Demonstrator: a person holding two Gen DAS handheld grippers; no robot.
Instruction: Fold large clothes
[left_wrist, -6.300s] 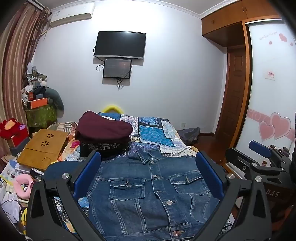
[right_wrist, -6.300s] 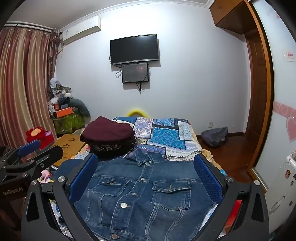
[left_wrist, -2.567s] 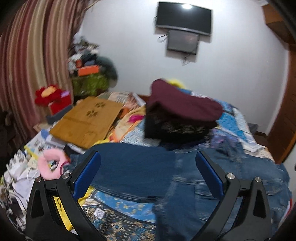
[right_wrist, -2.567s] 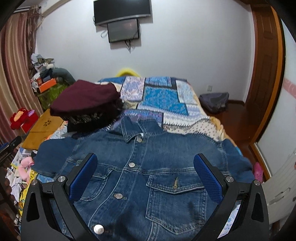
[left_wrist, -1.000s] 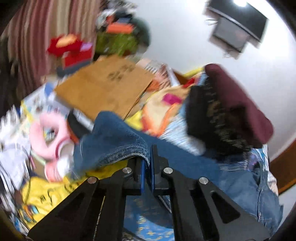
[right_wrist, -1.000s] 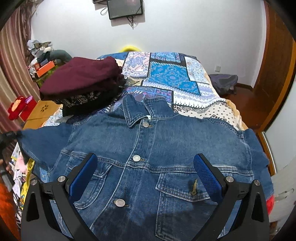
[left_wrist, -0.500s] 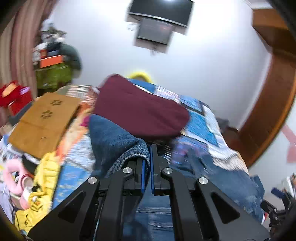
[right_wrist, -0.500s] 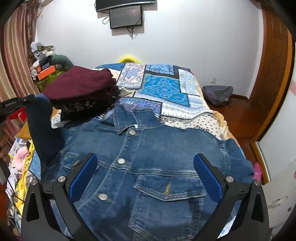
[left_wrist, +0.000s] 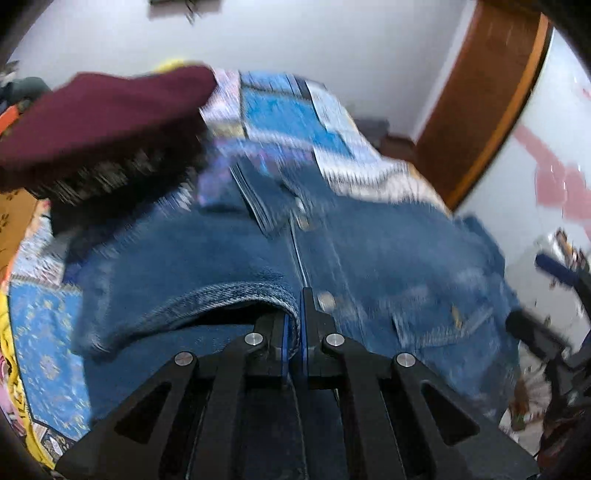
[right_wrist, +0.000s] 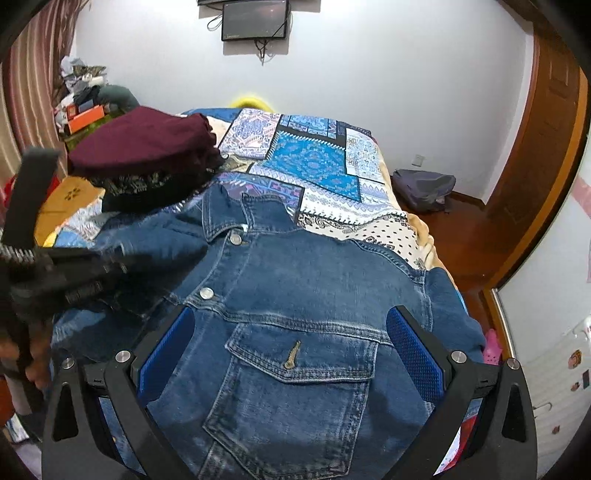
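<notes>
A blue denim jacket (right_wrist: 314, 295) lies front up on the bed, collar toward the far wall. My left gripper (left_wrist: 293, 325) is shut on the cuff of the jacket's left sleeve (left_wrist: 221, 299) and holds it over the jacket's front, near the button line. In the right wrist view the left gripper (right_wrist: 110, 266) shows at the left, blurred, with the sleeve draped across the chest. My right gripper (right_wrist: 290, 350) is open and empty, its jaws astride the chest pocket (right_wrist: 295, 365).
A stack of folded clothes with a maroon top (right_wrist: 144, 147) sits on the bed left of the collar. The patchwork bedspread (right_wrist: 314, 162) runs to the far wall. A wooden lap board (right_wrist: 70, 199) lies left. A grey bag (right_wrist: 424, 188) sits on the floor.
My left gripper closed on the sleeve cuff at the bed's left side, lifted it and carried it right, over the jacket's front. The right gripper stayed open and moved slightly closer to the jacket.
</notes>
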